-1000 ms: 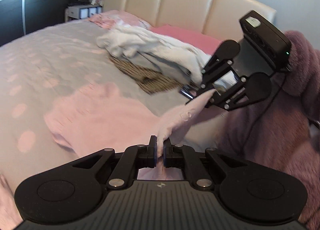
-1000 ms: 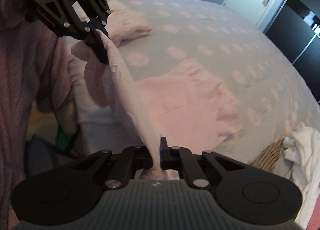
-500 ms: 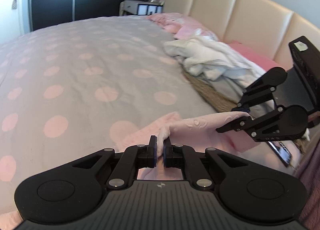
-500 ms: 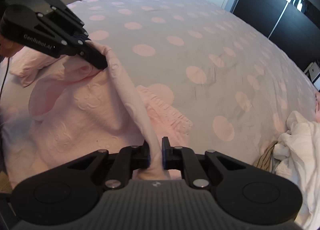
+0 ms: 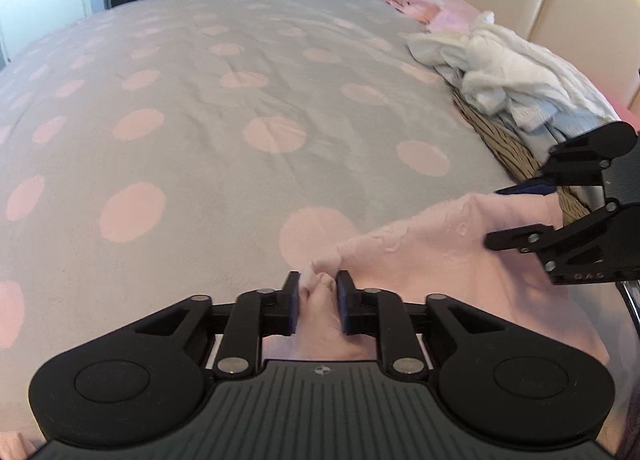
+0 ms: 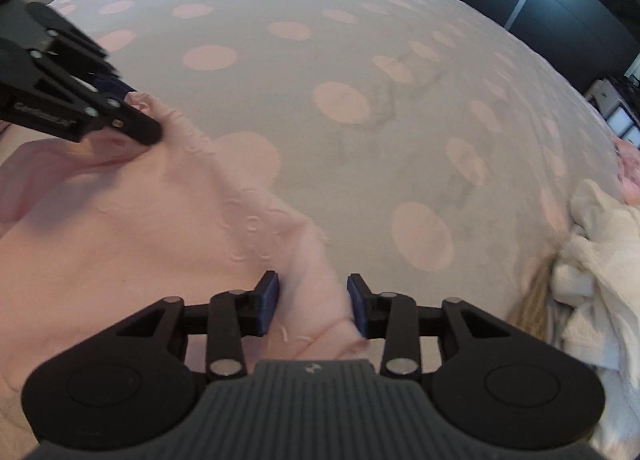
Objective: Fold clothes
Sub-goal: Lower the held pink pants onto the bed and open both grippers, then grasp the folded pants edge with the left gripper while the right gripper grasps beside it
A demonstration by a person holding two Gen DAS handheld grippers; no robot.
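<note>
Fabric first: the pink garment (image 6: 152, 220) lies doubled over at the near edge of the spotted bedspread (image 5: 240, 140), its folded edge running between the two tools. The left gripper (image 5: 318, 296) is opening, a pinch of cloth loose between its jaws; the right gripper (image 6: 312, 300) is opening too, jaws wide around the edge, pads clear. One fold looks laid. Farther off, the white heap (image 5: 508, 76) on a wicker basket (image 5: 500, 140) waits unfolded.

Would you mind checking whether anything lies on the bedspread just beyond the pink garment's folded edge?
Nothing visible does: the pink garment borders bare dotted bedspread. The white laundry pile sits well off to one side.
</note>
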